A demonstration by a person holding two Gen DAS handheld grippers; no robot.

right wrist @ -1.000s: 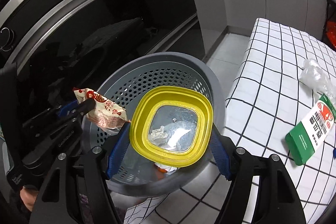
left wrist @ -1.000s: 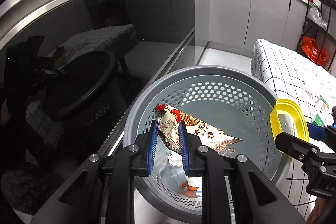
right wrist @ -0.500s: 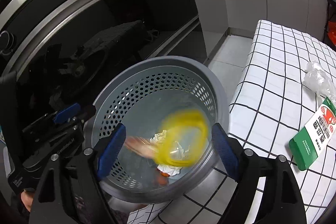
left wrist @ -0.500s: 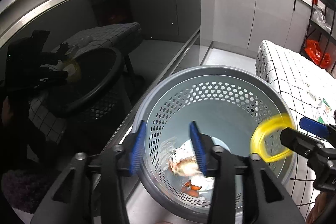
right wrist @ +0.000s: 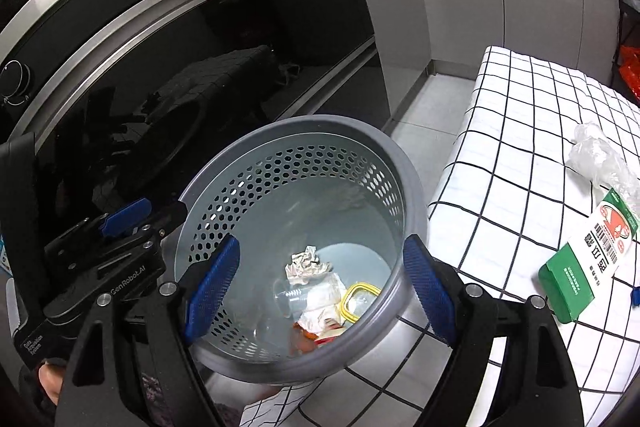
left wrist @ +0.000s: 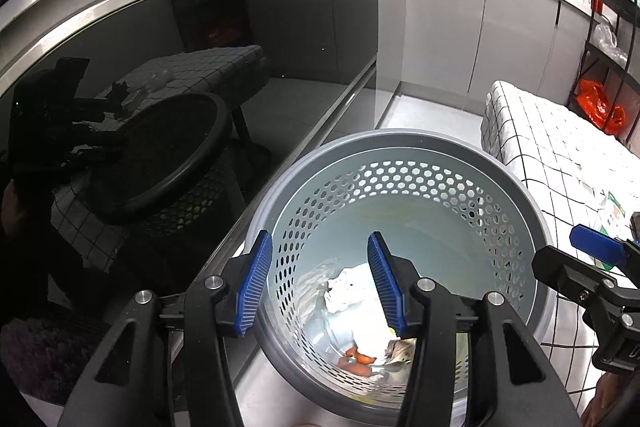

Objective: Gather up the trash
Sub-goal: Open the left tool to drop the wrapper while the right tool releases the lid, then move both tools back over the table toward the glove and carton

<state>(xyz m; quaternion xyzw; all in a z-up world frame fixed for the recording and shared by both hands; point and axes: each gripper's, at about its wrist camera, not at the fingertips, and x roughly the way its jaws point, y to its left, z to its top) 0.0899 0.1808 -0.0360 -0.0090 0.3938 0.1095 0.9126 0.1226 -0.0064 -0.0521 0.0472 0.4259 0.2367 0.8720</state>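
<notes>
both my grippers hang empty over the grey bin (right wrist: pixel 408 187), left gripper (left wrist: pixel 316 283) half spread, right gripper (right wrist: pixel 320 283) wide apart. in the bin lie the yellow lid (right wrist: pixel 360 301) and crumpled paper (right wrist: pixel 306 263). a green carton (right wrist: pixel 588 259) lies near the bench's (right wrist: pixel 520 131) right edge.

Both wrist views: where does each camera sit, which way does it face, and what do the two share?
Left wrist: on the left gripper, angled down into the grey perforated bin; its own open jaws show, the right gripper at the right edge.
Right wrist: on the right gripper, angled down at the bin and checked tablecloth; open empty jaws, the left gripper at left, a hand under it.
Shared: bin, its trash, dark oven door.
</notes>
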